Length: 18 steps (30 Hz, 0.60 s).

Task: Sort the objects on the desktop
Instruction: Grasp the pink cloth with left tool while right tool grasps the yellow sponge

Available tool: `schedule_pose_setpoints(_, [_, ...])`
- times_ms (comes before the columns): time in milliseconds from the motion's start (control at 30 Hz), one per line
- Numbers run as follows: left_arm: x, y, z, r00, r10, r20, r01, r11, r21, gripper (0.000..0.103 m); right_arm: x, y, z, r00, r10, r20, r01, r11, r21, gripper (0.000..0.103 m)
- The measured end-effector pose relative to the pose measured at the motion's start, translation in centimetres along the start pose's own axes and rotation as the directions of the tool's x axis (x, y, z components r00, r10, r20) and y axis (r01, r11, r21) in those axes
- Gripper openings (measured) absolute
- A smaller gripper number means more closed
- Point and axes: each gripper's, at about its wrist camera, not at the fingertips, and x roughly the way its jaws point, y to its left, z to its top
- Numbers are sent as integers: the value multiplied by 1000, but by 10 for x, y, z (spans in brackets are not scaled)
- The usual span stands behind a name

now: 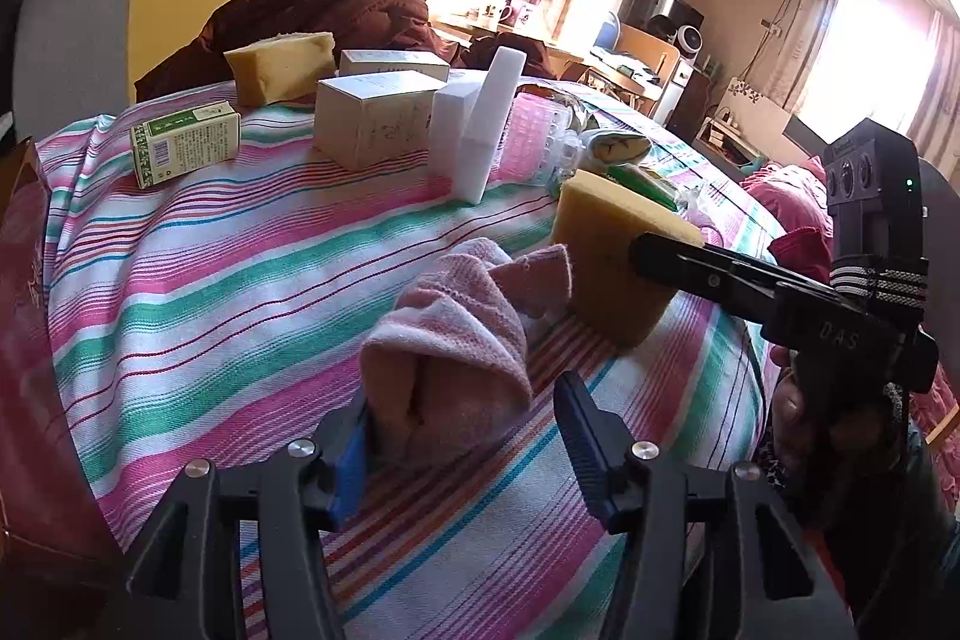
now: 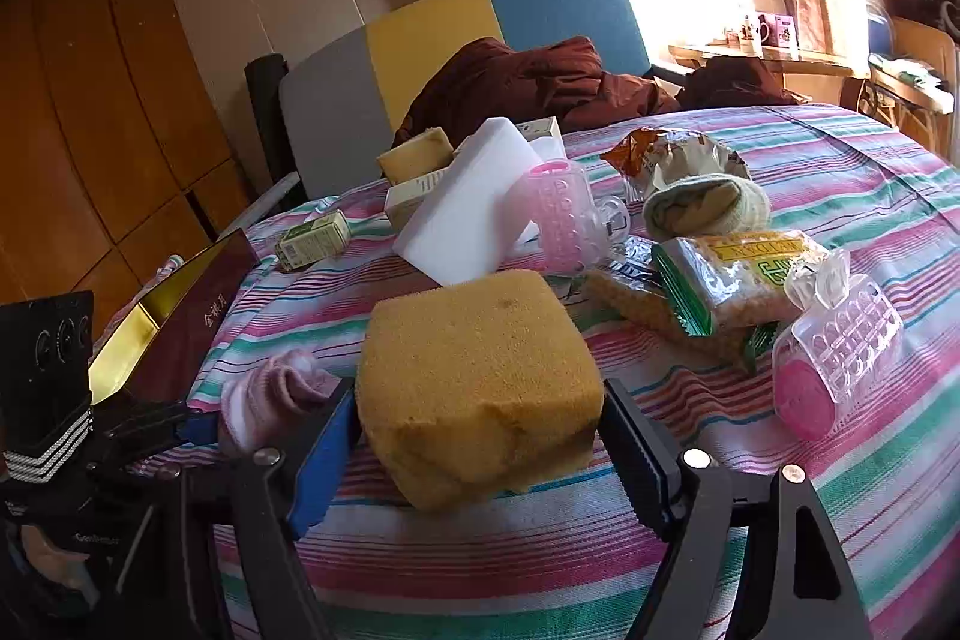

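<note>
The left gripper stands wide, its 2 jaws on either side of a rolled pink sock that lies on the striped cloth of the worktop; one pad touches the roll, the other is apart from it, so nothing is clamped; the sock looks soft and light, likely to squash and unroll, and is best pinched across the thick middle of the roll; just beside it, the right gripper stands wide as well, its jaws flanking a yellow sponge at its lower sides, whether touching I cannot tell; the sponge looks light, porous and springy, not slippery, so a grip across its 2 flat sides low down should hold, with some give; beyond lie biscuit packets and 2 pink plastic cases, hard and probably slick; farther, a white foam block, a green carton, pale boxes and a second sponge near the far edge
</note>
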Motion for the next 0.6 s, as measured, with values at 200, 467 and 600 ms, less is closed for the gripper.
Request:
schedule_pose_setpoints(200, [-2, 10, 4, 999, -46, 6, 47, 996, -76, 58, 0, 10, 0, 1000, -15, -8, 15, 999, -29, 83])
schedule_pose_setpoints(467, [1, 5, 9, 1000, 14, -3, -14, 999, -46, 57, 6, 16, 3, 1000, -21, -21, 20, 997, -75, 83])
schedule_pose_setpoints(600, [3, 3, 10, 1000, 29, -1, -29, 999, -35, 51, 9, 18, 0, 998, -53, -38, 49, 994, -96, 76])
